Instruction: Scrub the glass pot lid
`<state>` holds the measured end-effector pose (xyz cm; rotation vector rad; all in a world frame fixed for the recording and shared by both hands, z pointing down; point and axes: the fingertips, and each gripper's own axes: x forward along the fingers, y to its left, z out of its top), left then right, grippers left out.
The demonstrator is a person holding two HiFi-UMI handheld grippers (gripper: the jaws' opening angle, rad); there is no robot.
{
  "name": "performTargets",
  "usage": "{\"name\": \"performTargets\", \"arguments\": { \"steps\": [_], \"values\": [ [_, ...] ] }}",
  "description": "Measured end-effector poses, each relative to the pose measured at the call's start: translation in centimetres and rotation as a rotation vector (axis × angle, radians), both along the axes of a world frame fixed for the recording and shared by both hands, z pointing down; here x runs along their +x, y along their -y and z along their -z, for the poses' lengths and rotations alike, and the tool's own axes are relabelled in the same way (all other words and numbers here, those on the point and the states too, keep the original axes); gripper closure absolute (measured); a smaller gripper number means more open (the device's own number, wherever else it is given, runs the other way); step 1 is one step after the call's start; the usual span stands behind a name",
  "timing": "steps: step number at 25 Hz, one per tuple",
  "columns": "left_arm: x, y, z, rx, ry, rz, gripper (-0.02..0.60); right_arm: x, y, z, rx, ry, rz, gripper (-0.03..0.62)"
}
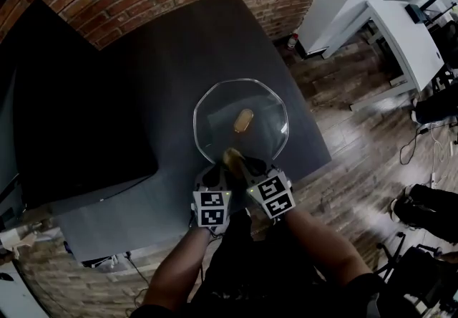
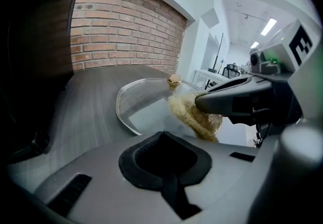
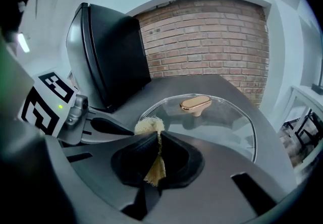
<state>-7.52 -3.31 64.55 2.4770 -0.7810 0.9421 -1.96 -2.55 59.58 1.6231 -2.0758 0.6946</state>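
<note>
The glass pot lid [image 1: 215, 119] lies flat on the dark counter [image 1: 172, 51], its near rim by both claws. It looks smooth, rigid, breakable and probably slippery, best steadied by its gold knob [image 1: 243, 120]. The right claw [image 3: 154, 142] pinches a coarse yellow mesh scrubber [image 3: 149, 126]; the left claw [image 2: 162, 140] is closed on nothing

We see a clear round glass pot lid [image 1: 215, 112] lying flat, gold knob [image 1: 243, 120] up, a yellow mesh scrubber [image 1: 232, 157] at its near rim.
</note>
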Motion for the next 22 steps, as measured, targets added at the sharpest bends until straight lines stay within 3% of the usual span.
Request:
{"name": "performTargets", "arguments": {
  "steps": [9, 22],
  "values": [
    [0.2, -0.3, -0.3, -0.015, 0.046, -0.034, 0.549, -0.6, 0.5, -1.5, -0.051, -0.133, 0.067, 0.569],
    [0.1, -0.4, -0.1, -0.037, 0.087, -0.005, 0.549, -0.1, 0.2, -2.4, -0.104, -0.160, 0.174, 0.569]
  ]
}}
